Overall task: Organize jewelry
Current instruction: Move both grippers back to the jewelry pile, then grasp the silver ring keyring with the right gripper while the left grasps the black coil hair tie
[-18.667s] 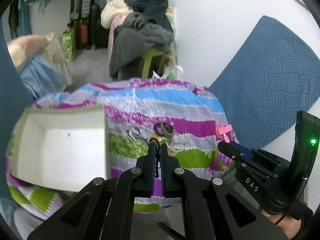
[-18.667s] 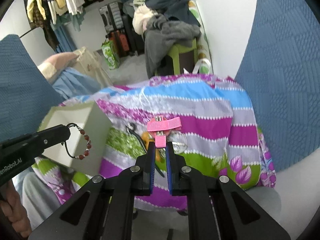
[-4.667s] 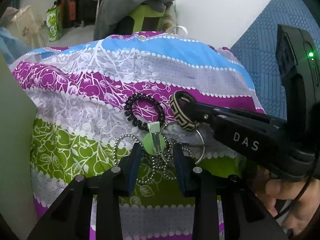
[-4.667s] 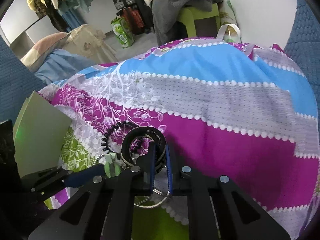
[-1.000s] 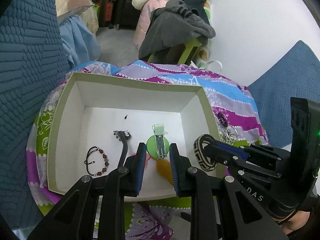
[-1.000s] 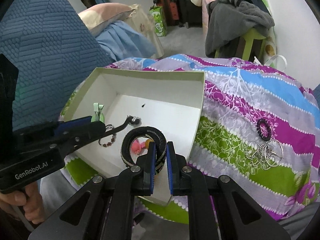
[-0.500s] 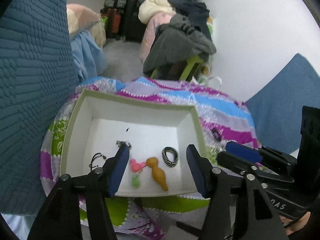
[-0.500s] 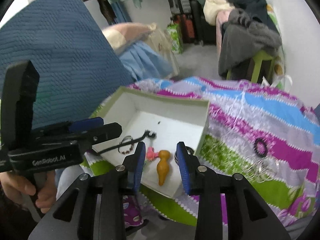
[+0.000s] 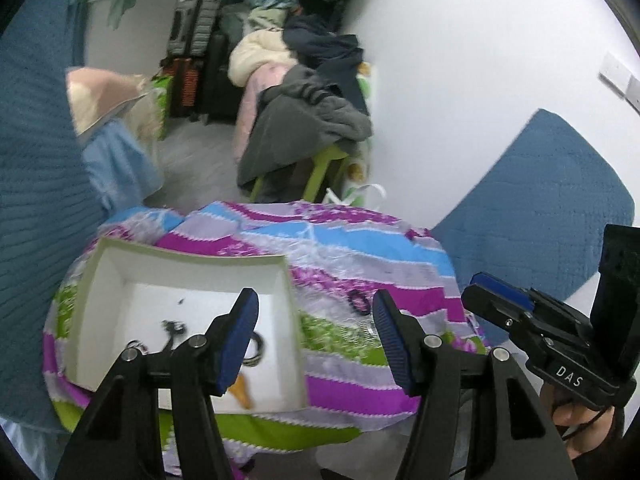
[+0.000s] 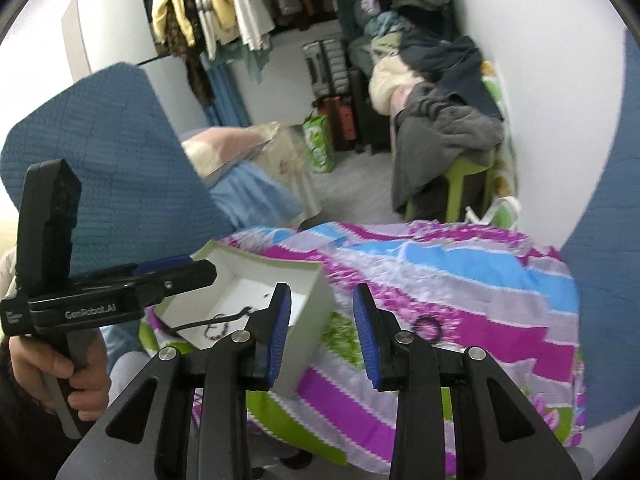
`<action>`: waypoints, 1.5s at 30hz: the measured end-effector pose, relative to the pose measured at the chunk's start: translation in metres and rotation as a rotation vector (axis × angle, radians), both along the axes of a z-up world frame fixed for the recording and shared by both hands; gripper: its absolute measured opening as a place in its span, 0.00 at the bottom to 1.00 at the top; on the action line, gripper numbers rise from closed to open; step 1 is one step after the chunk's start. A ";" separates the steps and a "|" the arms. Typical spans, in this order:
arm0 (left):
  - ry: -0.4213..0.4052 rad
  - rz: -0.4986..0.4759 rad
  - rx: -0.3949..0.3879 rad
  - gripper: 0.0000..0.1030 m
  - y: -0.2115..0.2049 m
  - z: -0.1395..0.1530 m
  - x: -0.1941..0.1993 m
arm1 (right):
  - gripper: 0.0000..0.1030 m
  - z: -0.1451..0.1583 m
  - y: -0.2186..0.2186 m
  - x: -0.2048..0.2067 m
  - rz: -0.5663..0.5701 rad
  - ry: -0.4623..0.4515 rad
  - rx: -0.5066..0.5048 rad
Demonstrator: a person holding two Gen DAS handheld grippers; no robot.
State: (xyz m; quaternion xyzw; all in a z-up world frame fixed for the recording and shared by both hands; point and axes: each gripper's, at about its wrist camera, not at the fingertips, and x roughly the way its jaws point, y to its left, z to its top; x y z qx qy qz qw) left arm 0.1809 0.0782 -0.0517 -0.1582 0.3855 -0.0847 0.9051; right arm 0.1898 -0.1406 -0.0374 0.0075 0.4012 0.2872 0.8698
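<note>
My left claw [image 9: 314, 334] is spread wide, nothing between its 2 blue pads [image 9: 236, 340]. It hangs above the near right part of the white box [image 9: 100, 276], w/ the box's right wall running up between the fingers. My right claw [image 10: 322, 330] is also wide and holds nothing; it sits over the box's right corner and the cloth beside it. In the left view the right claw [image 9: 500, 300] shows from the side at far right, off the table edge.

Inside the box I can make out a patterned bangle [image 9: 256, 350] just right of my left pad, an orange piece [image 9: 242, 390] near the front wall, a bead bracelet [image 9: 136, 346] and a dark stemmed item [image 9: 172, 328] further left. Bit blurred, so no finer detail.

Out on the striped cloth [image 9: 360, 248] covering the table, a black coil hair tie [image 9: 360, 302] lies right of the box, apart from it. Same tie in the right view [image 10: 428, 326], w/ thin silver hoops [image 10: 440, 346] just below it, partly hidden by my finger.

Beyond: green stool piled w/ clothes [image 9: 308, 120], suitcases [image 9: 192, 44], blue quilted cushion [image 9: 532, 200].
</note>
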 end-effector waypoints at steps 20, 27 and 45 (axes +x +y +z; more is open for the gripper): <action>0.086 -0.079 -0.054 0.56 -0.104 -0.052 0.046 | 0.28 -0.061 -0.107 0.011 -0.059 0.067 -0.026; 0.123 -0.090 -0.027 0.55 -0.124 -0.078 0.069 | 0.28 -0.091 -0.119 0.025 -0.041 0.097 -0.033; 0.309 -0.074 -0.046 0.35 -0.142 -0.198 0.146 | 0.21 -0.211 -0.101 0.077 0.158 0.244 -0.151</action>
